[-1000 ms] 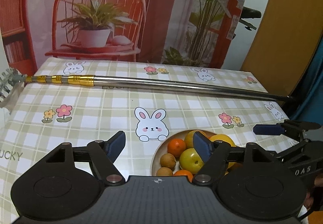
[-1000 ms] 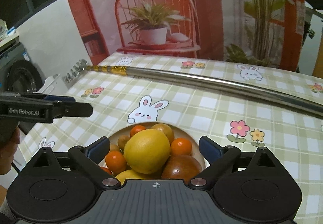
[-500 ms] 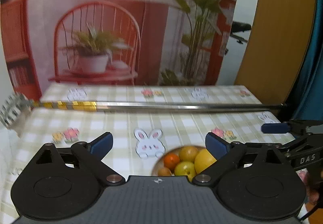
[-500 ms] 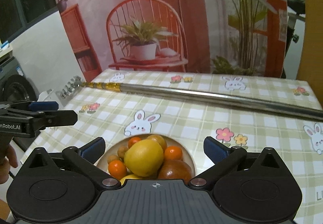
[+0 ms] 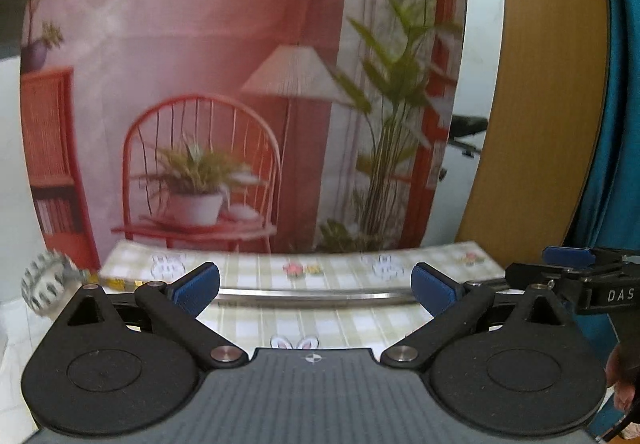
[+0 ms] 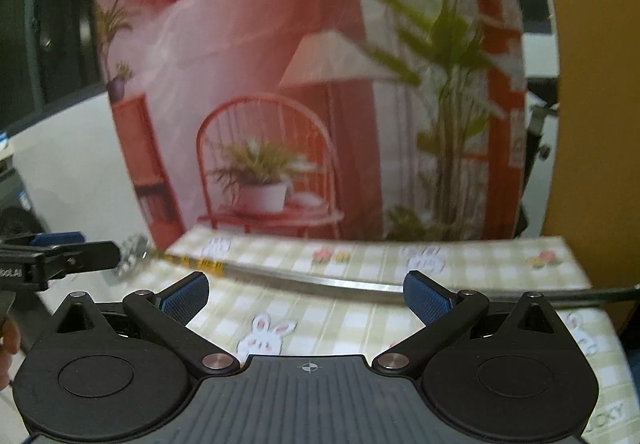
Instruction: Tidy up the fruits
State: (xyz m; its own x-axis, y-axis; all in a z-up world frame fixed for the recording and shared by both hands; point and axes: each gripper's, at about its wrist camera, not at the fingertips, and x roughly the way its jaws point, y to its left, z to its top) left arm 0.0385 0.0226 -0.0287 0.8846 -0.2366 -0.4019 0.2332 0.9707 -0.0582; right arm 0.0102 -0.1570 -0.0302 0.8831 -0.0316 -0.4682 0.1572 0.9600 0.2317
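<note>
No fruit and no bowl shows in either view now; both cameras look across the table towards the backdrop. My left gripper [image 5: 316, 286] hangs above the checked tablecloth [image 5: 320, 320], its jaws wide and still opening, with nothing between the blue pads [image 5: 198, 284]. My right gripper [image 6: 306, 294] is open and just as wide, also with nothing in it. The two are side by side: the right gripper's finger [image 5: 580, 276] juts in at the right of the left wrist view, and the left gripper's finger [image 6: 60, 252] at the left of the right wrist view.
A long metal rod [image 5: 312, 298] with gold bands lies across the far part of the table [image 6: 520, 324], its bristled head [image 5: 44, 284] past the left edge. A printed backdrop [image 5: 240, 124] of a chair and plants stands behind. A wooden panel [image 5: 540, 124] is at the right.
Both grippers have risen and tilted up, so the bowl of fruit has dropped out of both views. The left jaws have spread much wider, the right jaws a little.
</note>
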